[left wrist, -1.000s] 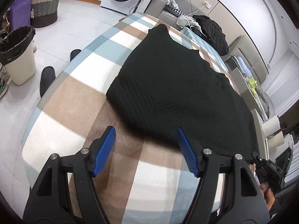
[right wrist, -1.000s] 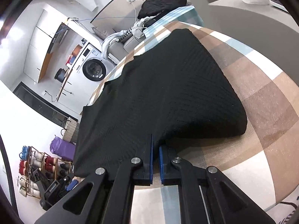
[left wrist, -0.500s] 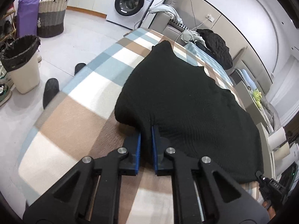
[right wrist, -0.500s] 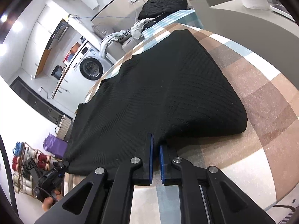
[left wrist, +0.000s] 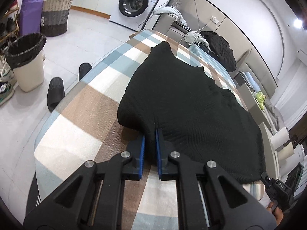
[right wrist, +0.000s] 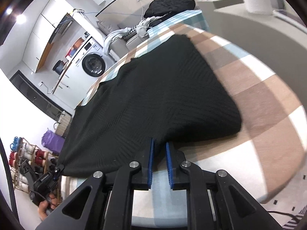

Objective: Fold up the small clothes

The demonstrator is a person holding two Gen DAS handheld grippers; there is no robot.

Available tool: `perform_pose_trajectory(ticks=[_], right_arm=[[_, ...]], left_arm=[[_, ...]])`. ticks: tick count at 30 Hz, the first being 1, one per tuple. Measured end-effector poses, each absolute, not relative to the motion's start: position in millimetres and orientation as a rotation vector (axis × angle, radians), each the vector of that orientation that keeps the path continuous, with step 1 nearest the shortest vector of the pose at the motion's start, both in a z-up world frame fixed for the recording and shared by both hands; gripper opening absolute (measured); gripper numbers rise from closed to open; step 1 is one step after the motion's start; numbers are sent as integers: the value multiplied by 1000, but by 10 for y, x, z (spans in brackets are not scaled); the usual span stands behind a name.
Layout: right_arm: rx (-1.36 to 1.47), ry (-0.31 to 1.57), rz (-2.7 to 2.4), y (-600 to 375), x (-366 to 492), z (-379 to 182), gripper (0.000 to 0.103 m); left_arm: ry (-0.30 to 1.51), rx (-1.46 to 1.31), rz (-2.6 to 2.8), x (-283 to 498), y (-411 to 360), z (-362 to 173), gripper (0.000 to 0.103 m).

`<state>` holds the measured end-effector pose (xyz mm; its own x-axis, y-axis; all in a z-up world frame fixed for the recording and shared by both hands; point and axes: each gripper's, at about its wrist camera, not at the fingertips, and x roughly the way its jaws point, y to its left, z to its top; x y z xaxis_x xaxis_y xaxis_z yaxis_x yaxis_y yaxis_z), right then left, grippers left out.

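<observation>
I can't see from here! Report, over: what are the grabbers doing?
Left gripper and right gripper both pinching black sweater near edge. Sweater lying on checked cloth. Nothing blocking.

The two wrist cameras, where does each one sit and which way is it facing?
Left wrist: rides on the left claw, looking along its fingers across the black sweater on the plaid table toward the washing machine; the right claw shows at lower right.
Right wrist: rides on the right claw, facing over the same sweater's near edge; the left claw shows at lower left.
Shared: sweater, table, washing machine.
</observation>
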<state>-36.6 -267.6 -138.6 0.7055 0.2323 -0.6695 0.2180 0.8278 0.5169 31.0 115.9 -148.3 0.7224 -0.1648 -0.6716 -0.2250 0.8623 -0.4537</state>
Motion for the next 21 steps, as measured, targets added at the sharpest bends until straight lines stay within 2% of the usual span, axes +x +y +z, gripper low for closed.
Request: perform_pose_trajectory(ticks=[2, 3, 4, 5, 6, 8, 12, 17, 18, 19, 21], right_arm=[[586, 799, -21, -2738, -379, -1345, 26], [572, 794, -29, -2762, -379, -1322, 28], [550, 785, -41, -2785, -387, -1286, 28], [522, 772, -60, -2821, -395, -1228, 30], [510, 762, -70, -2850, -411, -1195, 32], [484, 719, -83, -2895, -435, -1081, 44], [439, 663, -51, -2852, -388, -945, 50], [420, 667, 14, -2665, -149, -941, 51], [419, 674, 25, -2638, -100, -957, 51], [414, 683, 35, -2593, -40, -974, 52], [400, 704, 55, -2501, 89, -1023, 52]], left_arm=[[781, -540, 30, 288, 1155, -1503, 9], [789, -536, 39, 292, 1157, -1511, 14], [799, -530, 47, 290, 1157, -1519, 28], [808, -525, 61, 293, 1162, -1526, 37], [814, -520, 85, 298, 1164, -1531, 51], [796, -518, 78, 302, 1165, -1529, 58], [808, -495, 61, 449, 1145, -1563, 59], [797, -475, 71, 670, 1109, -1578, 59], [793, -466, 78, 717, 1086, -1581, 55], [794, -461, 79, 751, 1067, -1588, 41], [801, -445, 66, 820, 1014, -1606, 24]])
